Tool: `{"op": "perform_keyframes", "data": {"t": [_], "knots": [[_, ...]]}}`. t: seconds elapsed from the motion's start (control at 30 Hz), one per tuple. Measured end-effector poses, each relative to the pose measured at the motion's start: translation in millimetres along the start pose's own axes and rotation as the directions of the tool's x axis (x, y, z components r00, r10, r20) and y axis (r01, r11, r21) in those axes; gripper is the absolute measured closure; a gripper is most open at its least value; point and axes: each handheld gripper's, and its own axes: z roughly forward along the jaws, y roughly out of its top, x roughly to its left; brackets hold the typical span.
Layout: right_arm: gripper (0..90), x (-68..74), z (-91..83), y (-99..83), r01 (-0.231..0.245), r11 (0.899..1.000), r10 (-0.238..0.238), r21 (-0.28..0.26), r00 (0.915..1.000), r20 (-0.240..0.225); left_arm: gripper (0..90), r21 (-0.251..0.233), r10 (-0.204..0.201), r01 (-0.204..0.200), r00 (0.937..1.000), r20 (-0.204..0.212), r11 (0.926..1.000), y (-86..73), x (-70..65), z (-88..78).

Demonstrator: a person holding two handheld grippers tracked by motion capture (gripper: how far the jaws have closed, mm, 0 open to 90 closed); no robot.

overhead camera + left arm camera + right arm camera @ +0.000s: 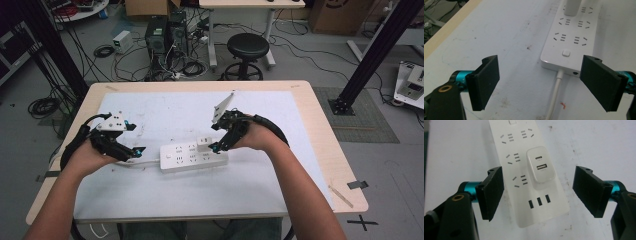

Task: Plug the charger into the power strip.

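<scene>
A white power strip (192,156) is lying flat near the middle of the desk (280,165), with a white charger (541,167) plugged into its upper face toward the right end. The right tongs (538,192) are hanging just above that end, jaws spread wide and gripping nothing, the charger sitting between and beyond them without contact. The left tongs (541,82) are resting at the strip's left end, jaws likewise spread and empty, with the strip's white cord (555,96) running out between them.
</scene>
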Motion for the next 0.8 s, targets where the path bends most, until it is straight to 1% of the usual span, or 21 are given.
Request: {"op": "perform_keyframes", "data": {"t": [0.03,0.07,0.1,0.13,0.17,0.2,0.23,0.27,0.3,0.33,0.37,0.43,0.47,0.5,0.53,0.57,0.6,0.63,0.7,0.73,0.8], "knots": [[20.6,6.2,-17.0,-10.5,-0.047,0.996,0.049,-0.078,0.9984,0.029,16.2,-0.005,0.011,-0.011,0.9999,0.006,0.9999,0.3,0.2,0.8],[20.6,6.2,-17.0,-10.5,-0.047,0.996,0.049,-0.078,0.9984,0.029,16.2,-0.005,0.011,-0.011,0.9999,0.006,0.9999,0.3,0.2,0.8],[20.6,7.2,-19.9,-12.3,-0.061,0.994,0.064,-0.089,0.9976,0.029,16.2,-0.019,0.012,-0.012,0.9998,0.016,0.9998,0.8,0.4,1.5],[20.5,11.1,-29.2,-19.6,-0.075,0.988,0.082,-0.132,0.9956,0.045,16.2,-0.025,0.016,-0.016,0.9996,0.022,0.9996,1.1,0.9,1.5],[20.6,13.0,-33.8,-24.0,-0.08,0.984,0.091,-0.156,0.994,0.061,16.2,-0.042,0.01,-0.009,0.9997,0.024,0.9991,1.2,0.9,1.9],[20.6,13.0,-33.8,-24.0,-0.08,0.984,0.091,-0.156,0.994,0.061,16.2,-0.042,0.01,-0.009,0.9997,0.024,0.9991,1.2,0.9,1.9],[20.6,15.1,-38.4,-28.7,-0.095,0.98,0.108,-0.175,0.9921,0.065,16.2,-0.061,0.011,-0.009,0.9995,0.03,0.9981,1.3,2.0,2.1],[20.5,18.1,-45.2,-38.8,-0.112,0.971,0.133,-0.213,0.9876,0.084,16.2,-0.064,0.021,-0.019,0.9993,0.03,0.9978,1.2,3.1,1.8],[20.5,18.1,-45.2,-38.8,-0.112,0.971,0.133,-0.213,0.9876,0.084,16.2,-0.064,0.021,-0.019,0.9993,0.03,0.9978,1.2,3.1,1.8],[20.6,19.2,-47.7,-44.0,-0.121,0.966,0.145,-0.229,0.9852,0.092,16.2,-0.074,0.024,-0.022,0.9992,0.031,0.997,1.1,4.1,1.9],[20.5,24.1,-51.8,-57.1,-0.143,0.954,0.177,-0.264,0.9783,0.108,16.2,-0.077,0.023,-0.021,0.9991,0.036,0.9968,1.1,4.5,1.7],[20.5,24.1,-51.8,-57.1,-0.143,0.954,0.177,-0.264,0.9783,0.108,16.2,-0.089,0.024,-0.02,0.9988,0.042,0.9958,1.2,4.7,2.4],[20.5,25.6,-52.2,-61.8,-0.163,0.949,0.198,-0.268,0.9743,0.107,16.2,-0.089,0.024,-0.02,0.9988,0.042,0.9958,1.2,4.7,2.4],[20.6,25.6,-52.2,-61.8,-0.163,0.949,0.198,-0.268,0.9743,0.107,16.2,-0.1,0.037,-0.033,0.9984,0.043,0.9944,2.0,4.3,2.8],[20.5,28.1,-53.8,-76.9,-0.19,0.933,0.236,-0.306,0.9645,0.119,16.2,-0.12,0.032,-0.026,0.9983,0.049,0.9924,2.1,3.2,3.4],[20.5,28.1,-53.8,-76.9,-0.19,0.933,0.236,-0.306,0.9645,0.119,16.2,-0.12,0.032,-0.026,0.9983,0.049,0.9924,2.1,3.2,3.4],[20.5,27.7,-53.8,-79.3,-0.197,0.932,0.244,-0.304,0.962,0.123,16.2,-0.126,0.039,-0.033,0.9982,0.046,0.9915,2.0,3.1,3.7],[20.5,25.8,-53.6,-83.3,-0.205,0.927,0.254,-0.314,0.9593,0.123,16.2,-0.132,0.034,-0.027,0.9983,0.048,0.9908,1.8,2.9,4.2],[20.5,25.8,-53.6,-83.3,-0.205,0.927,0.254,-0.314,0.9593,0.123,16.2,-0.136,0.031,-0.024,0.9983,0.049,0.9904,1.2,3.1,4.7],[20.5,24.4,-53.8,-84.9,-0.216,0.922,0.268,-0.32,0.9551,0.127,16.2,-0.142,0.025,-0.018,0.9986,0.047,0.9897,-0.1,3.1,5.2],[20.5,21.7,-54.0,-86.5,-0.212,0.923,0.264,-0.321,0.9561,0.127,16.2,-0.153,0.023,-0.015,0.9986,0.049,0.9881,-2.3,3.5,4.7]]}}
